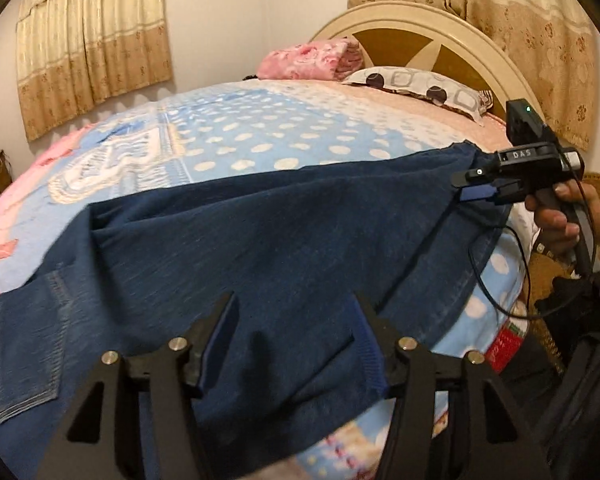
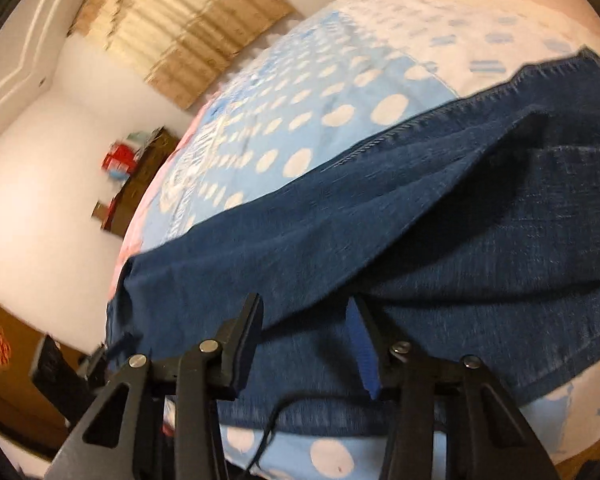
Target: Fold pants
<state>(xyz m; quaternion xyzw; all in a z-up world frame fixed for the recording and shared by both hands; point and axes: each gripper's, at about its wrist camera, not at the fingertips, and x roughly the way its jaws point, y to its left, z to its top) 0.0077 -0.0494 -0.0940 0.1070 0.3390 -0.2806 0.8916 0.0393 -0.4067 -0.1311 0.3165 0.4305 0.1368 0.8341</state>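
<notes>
Now the dark blue denim pants (image 1: 260, 240) lie spread across the bed, over a light blue polka-dot blanket (image 1: 260, 140), filling the middle and lower left of the left wrist view. Their stitched hem edge (image 2: 380, 136) runs diagonally from the upper right toward the centre of the right wrist view, with bare blanket beyond it toward the upper left. A back pocket (image 1: 28, 340) shows at the lower left of the left wrist view.

At the bottom centre of that view the left gripper (image 1: 296, 340) has its jaws spread, with denim lying beneath and between them; the pads do not press on the cloth. The right gripper (image 2: 308, 340) likewise stands parted at the bottom centre of its own view, over the near fold of fabric, pinching nothing. From the left wrist view it appears at the right edge (image 1: 484, 188), held by a hand (image 1: 560, 216), its fingertips just at the corner of the pants; a thin black cable (image 1: 496, 280) loops below it.

Open blanket stretches behind the pants toward the headboard (image 1: 420, 40), where a patterned pillow (image 1: 420, 84) and a pink folded cloth (image 1: 312, 60) rest. Curtains (image 1: 92, 40) hang in the upper corners.
</notes>
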